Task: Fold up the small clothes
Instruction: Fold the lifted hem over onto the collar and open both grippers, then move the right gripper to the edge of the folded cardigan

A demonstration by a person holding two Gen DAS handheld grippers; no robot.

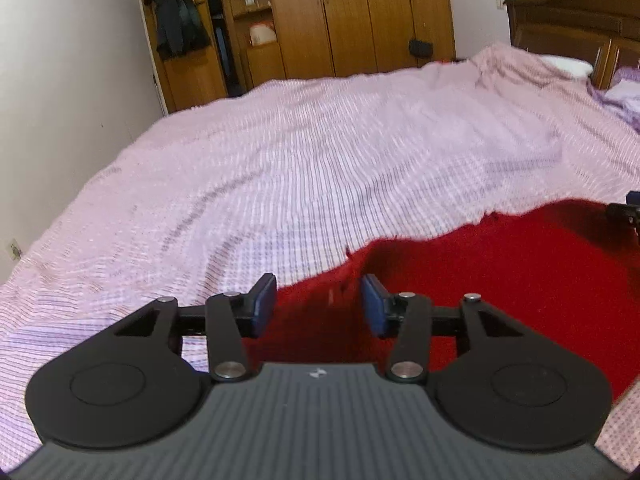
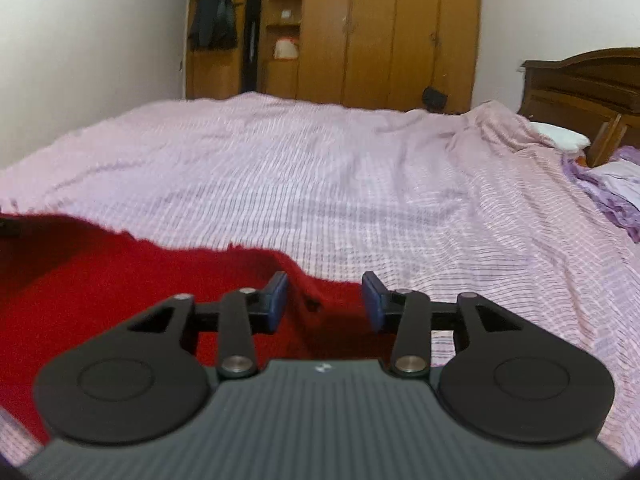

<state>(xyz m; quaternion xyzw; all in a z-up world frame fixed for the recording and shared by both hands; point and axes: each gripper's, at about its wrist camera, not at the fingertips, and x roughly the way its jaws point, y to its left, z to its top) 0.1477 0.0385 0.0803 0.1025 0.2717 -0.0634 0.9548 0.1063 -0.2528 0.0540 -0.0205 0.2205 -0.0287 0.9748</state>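
A red knitted garment (image 1: 500, 264) lies on the pink checked bedspread (image 1: 280, 168), its far edge rumpled. My left gripper (image 1: 318, 304) stands open over the garment's left end, red cloth showing in the gap but its blue pads (image 1: 264, 304) clear of it. In the right wrist view the same red garment (image 2: 100, 264) spreads to the left. My right gripper (image 2: 324, 300) is open above its right end, with the fabric's edge between the pads (image 2: 374, 300) and not pinched. The right gripper's black tip (image 1: 624, 212) shows at the left wrist view's right edge.
A wooden wardrobe (image 1: 352, 16) stands beyond the bed, with dark clothes (image 1: 176, 20) hanging at its left. A dark wooden headboard (image 2: 580, 92), a white pillow (image 2: 560, 136) and purple bedding (image 2: 616, 184) are at the right. The bedspread (image 2: 320, 184) stretches wide ahead.
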